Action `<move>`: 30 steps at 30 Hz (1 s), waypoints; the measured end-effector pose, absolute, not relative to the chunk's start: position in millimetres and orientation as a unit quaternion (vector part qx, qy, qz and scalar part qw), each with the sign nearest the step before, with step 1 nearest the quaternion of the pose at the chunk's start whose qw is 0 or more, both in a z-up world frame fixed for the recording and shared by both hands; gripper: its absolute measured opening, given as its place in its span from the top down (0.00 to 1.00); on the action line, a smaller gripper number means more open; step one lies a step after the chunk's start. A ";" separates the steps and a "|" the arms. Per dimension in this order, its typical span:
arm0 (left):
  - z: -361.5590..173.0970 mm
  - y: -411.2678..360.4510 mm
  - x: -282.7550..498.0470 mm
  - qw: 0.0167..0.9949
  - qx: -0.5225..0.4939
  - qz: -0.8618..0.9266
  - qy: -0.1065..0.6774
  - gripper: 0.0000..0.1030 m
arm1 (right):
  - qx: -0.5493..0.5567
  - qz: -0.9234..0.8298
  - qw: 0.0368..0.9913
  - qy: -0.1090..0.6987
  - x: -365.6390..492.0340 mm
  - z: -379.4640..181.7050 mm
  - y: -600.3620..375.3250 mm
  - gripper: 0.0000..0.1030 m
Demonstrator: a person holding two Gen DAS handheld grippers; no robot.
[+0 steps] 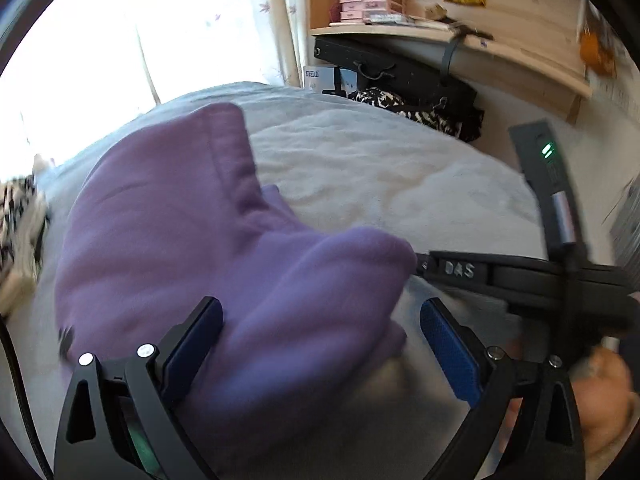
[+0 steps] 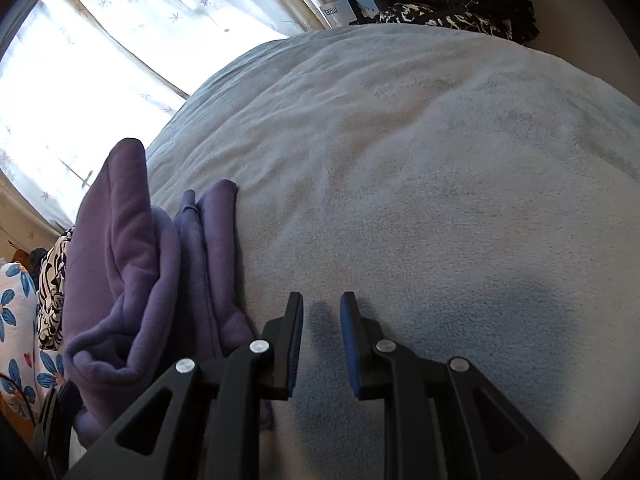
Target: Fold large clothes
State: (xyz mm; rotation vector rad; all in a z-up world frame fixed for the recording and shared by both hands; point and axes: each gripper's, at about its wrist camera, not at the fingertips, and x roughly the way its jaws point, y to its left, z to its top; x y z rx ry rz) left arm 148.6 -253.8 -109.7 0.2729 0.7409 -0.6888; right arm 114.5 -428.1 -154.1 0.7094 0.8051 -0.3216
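A purple fleece garment [image 1: 192, 232] lies folded in a thick bundle on the pale blanket of the bed [image 1: 380, 160]. My left gripper [image 1: 320, 320] is open, its blue pads wide apart above the garment's near end, holding nothing. The other gripper's black body [image 1: 520, 276] crosses the right of the left wrist view. In the right wrist view the garment [image 2: 132, 272] lies to the left on the blanket [image 2: 420, 180]. My right gripper [image 2: 322, 304] is open with a narrow gap, empty, over bare blanket just right of the garment.
A black-and-white patterned cloth [image 1: 400, 108] and a black case [image 1: 384, 68] sit beyond the bed's far edge under a wooden shelf [image 1: 440, 36] with pink boxes. A flowered cloth [image 2: 20, 320] and a zebra-patterned cloth [image 2: 52, 292] lie left of the garment. A bright curtained window [image 2: 100, 40] stands behind.
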 end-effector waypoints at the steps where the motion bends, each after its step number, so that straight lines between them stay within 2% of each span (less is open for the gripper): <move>1: -104.7 -246.1 146.3 0.865 0.118 -0.331 0.358 0.04 | 0.338 -0.149 0.849 0.378 112.7 -150.4 -426.4 0.82; 5: -72.5 -197.9 145.9 0.881 0.066 -0.306 0.355 0.04 | 0.356 -0.126 0.855 0.356 105.6 -130.9 -421.1 0.81; 7: -59.9 -172.9 154.6 0.890 0.038 -0.279 0.359 0.04 | 0.369 -0.109 0.858 0.341 101.9 -117.9 -418.3 0.71; 9: -54.3 -149.7 164.8 0.897 0.022 -0.247 0.365 0.04 | 0.375 -0.091 0.863 0.327 100.4 -105.3 -414.3 0.54; 14: -67.0 -114.6 204.4 0.896 0.039 -0.166 0.409 0.05 | 0.338 -0.004 0.862 0.377 128.6 -79.8 -393.6 0.54; 22: -93.1 -101.5 262.0 0.873 0.018 -0.174 0.456 0.05 | 0.283 0.073 0.813 0.505 198.4 -106.8 -374.6 0.54; 26: -97.3 -103.3 281.4 0.866 0.007 -0.188 0.464 0.05 | 0.282 0.104 0.795 0.526 224.8 -120.4 -369.6 0.55; 27: -99.1 -104.7 285.4 0.863 0.004 -0.195 0.467 0.05 | 0.277 0.104 0.796 0.528 229.7 -123.1 -367.3 0.68; 28: -100.7 -106.5 288.5 0.862 0.003 -0.198 0.467 0.05 | 0.265 0.102 0.797 0.533 233.4 -125.4 -363.3 0.75; 30: -102.7 -111.0 291.1 0.861 0.009 -0.201 0.468 0.05 | 0.253 0.094 0.802 0.533 236.2 -128.0 -358.8 0.82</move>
